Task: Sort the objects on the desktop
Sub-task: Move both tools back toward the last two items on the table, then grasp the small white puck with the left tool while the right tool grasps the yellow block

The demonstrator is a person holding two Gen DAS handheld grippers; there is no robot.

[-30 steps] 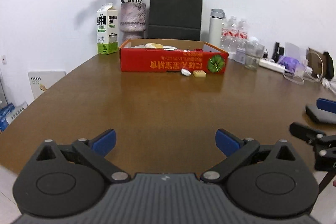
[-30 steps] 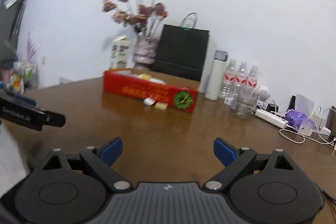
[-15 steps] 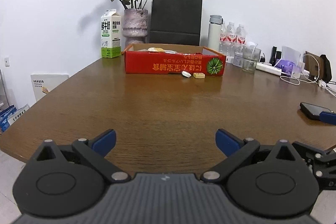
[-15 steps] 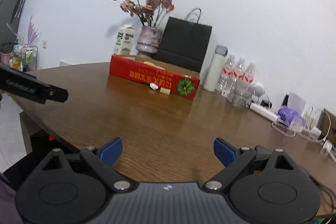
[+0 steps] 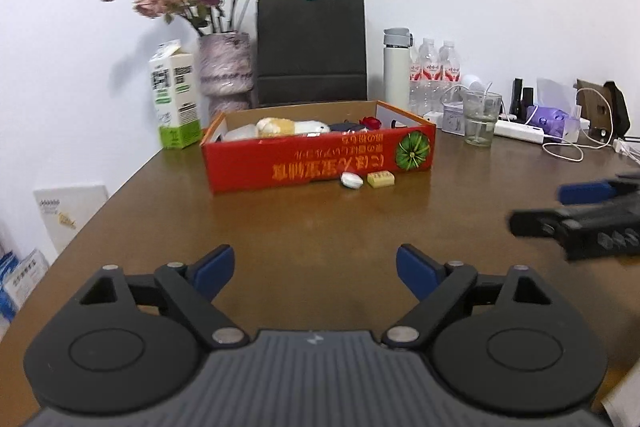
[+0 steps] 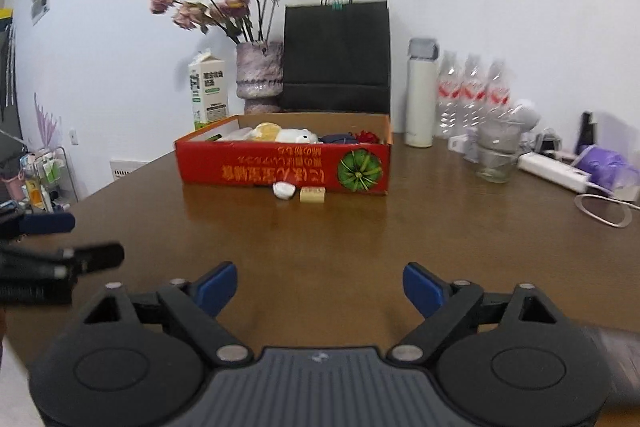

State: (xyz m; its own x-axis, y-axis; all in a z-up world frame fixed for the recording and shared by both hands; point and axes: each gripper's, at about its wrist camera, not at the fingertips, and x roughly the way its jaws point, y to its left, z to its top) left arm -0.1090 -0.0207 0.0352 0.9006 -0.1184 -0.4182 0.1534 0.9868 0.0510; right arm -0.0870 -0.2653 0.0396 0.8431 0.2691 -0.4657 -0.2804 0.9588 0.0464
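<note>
A: Left wrist view?
B: The left gripper (image 5: pixel 315 273) hangs over the counter (image 5: pixel 320 227), fingers wide but closing, nothing between them. The red box (image 5: pixel 318 157) with upside-down orange print sits ahead; a white lump (image 5: pixel 351 181) and a yellow block (image 5: pixel 380 179) lie touching its front.
A: Right wrist view?
B: The right gripper (image 6: pixel 320 285) too: wide, closing, empty. The carton's (image 6: pixel 208 91) writing is too small to read.

My left wrist camera looks forward and slightly down along its fingers over the brown table (image 5: pixel 320 227), from its near edge, well short of the red box (image 5: pixel 316 157). My right wrist camera faces the same way from just beside it. Both share the box (image 6: pixel 280 167), vase (image 6: pixel 258 75), black bag (image 6: pixel 336 55), and each sees the other gripper at its edge.
</note>
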